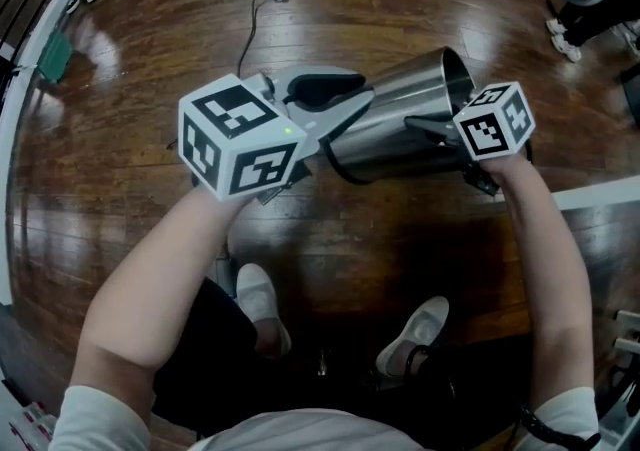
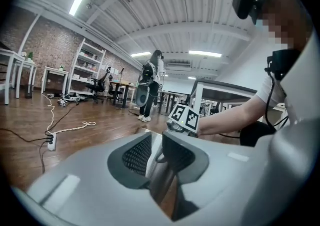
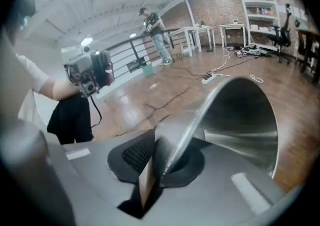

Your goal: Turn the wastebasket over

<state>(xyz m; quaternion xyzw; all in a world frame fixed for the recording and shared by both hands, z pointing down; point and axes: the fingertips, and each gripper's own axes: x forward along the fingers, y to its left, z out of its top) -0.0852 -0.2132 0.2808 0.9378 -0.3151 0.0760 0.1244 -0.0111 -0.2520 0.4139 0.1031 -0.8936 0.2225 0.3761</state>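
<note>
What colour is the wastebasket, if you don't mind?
The wastebasket is shiny silver, clearest in the head view.

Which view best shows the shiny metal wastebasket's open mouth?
The right gripper view: it looks into the mouth of the shiny metal wastebasket. The head view shows mostly its side; the left gripper view, only a sliver of wall.

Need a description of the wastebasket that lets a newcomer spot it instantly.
Over the dark wooden floor, look just beyond the person's white shoes. Gripped at its ends by the left gripper and right gripper is the wastebasket: a shiny steel cylinder tipped sideways, the only metal vessel in sight.
</note>
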